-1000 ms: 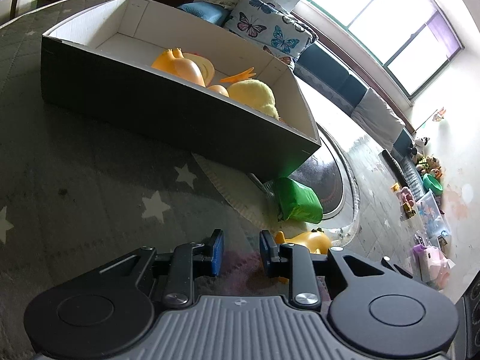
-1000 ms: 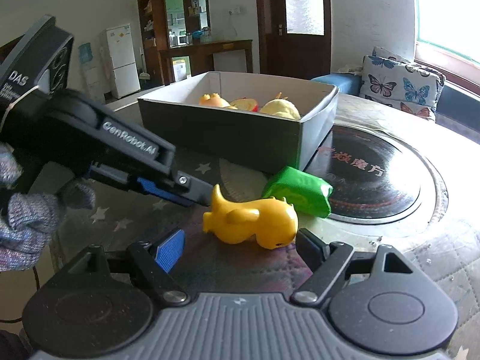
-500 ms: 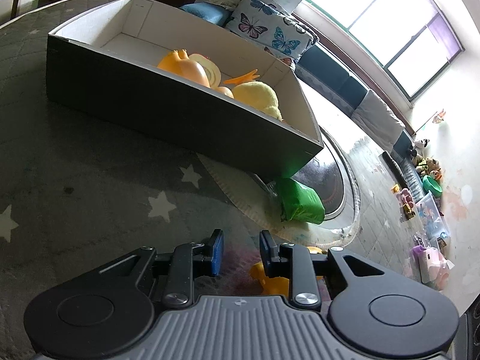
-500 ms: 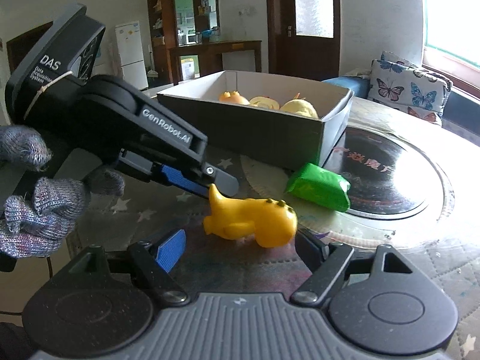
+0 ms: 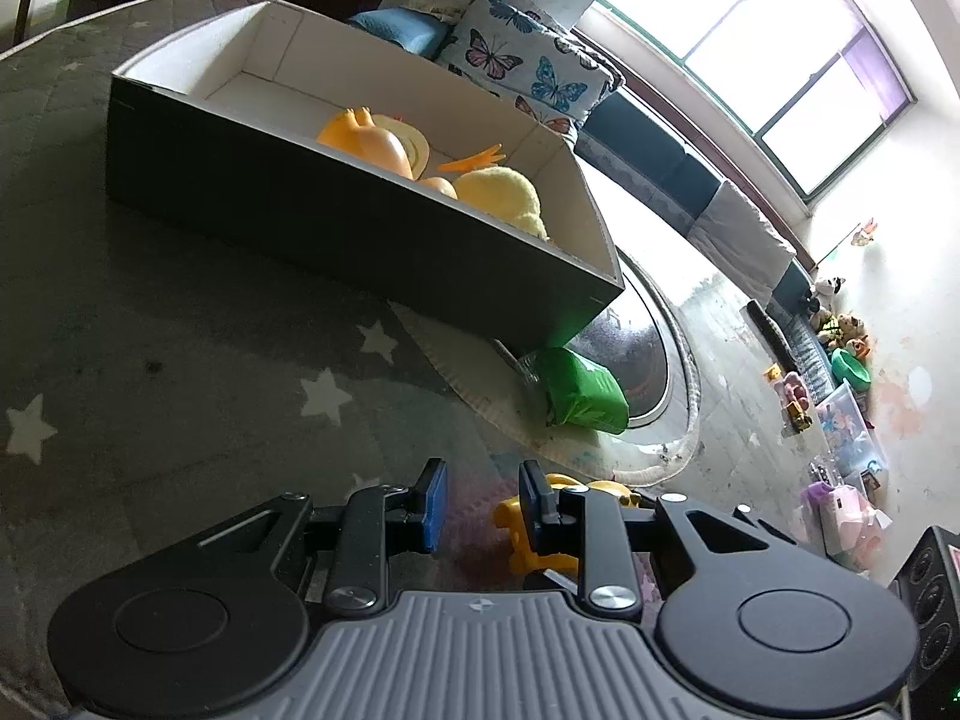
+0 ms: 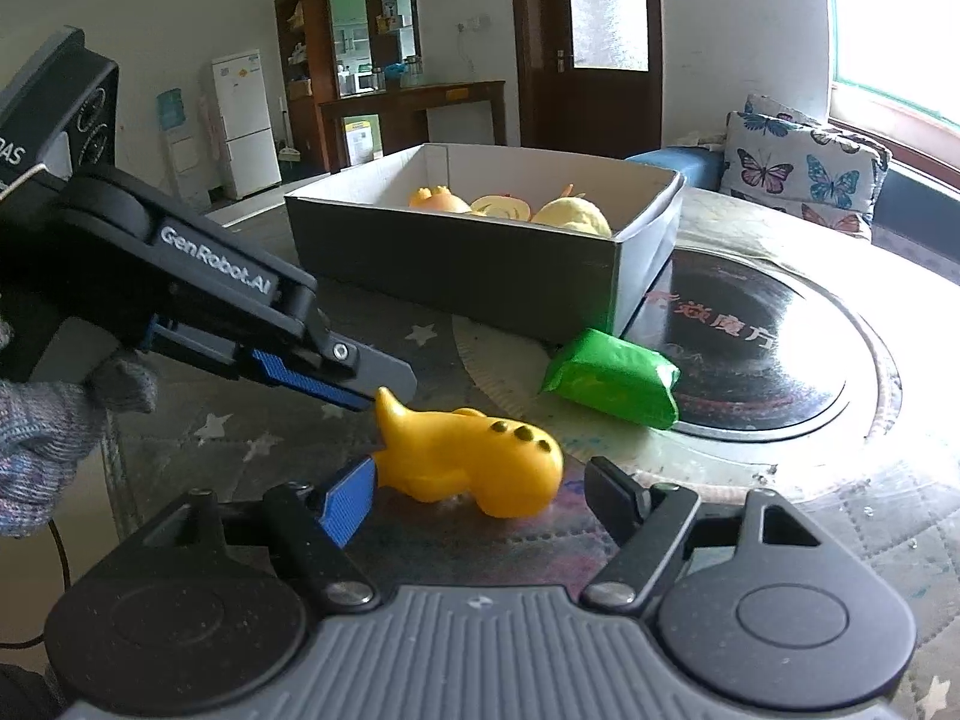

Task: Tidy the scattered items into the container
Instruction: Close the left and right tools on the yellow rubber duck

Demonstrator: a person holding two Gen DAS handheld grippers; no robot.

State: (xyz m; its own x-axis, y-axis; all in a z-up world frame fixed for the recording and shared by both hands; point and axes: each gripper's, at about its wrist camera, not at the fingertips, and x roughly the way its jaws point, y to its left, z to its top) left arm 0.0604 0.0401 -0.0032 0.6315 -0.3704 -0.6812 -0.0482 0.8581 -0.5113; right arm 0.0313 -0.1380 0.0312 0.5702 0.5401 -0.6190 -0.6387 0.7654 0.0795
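Toy [image 6: 474, 459], yellow, lies between the wide-spread right tool [image 6: 480, 495]; left tool [image 5: 477, 501] gapes narrowly, empty.

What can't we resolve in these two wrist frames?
- Left wrist: most of the yellow toy hidden behind the left gripper finger.
- Both views: toys in the box cut off by its near wall.
- Right wrist: left gripper side-on; whether it touches the toy's tail is unclear.

The left gripper [image 6: 384, 387] crowds the yellow toy's [image 6: 474, 456] tail side; the green packet [image 6: 612, 375] and box [image 6: 468, 276] wall stand behind it. Bare cloth lies open to its right.
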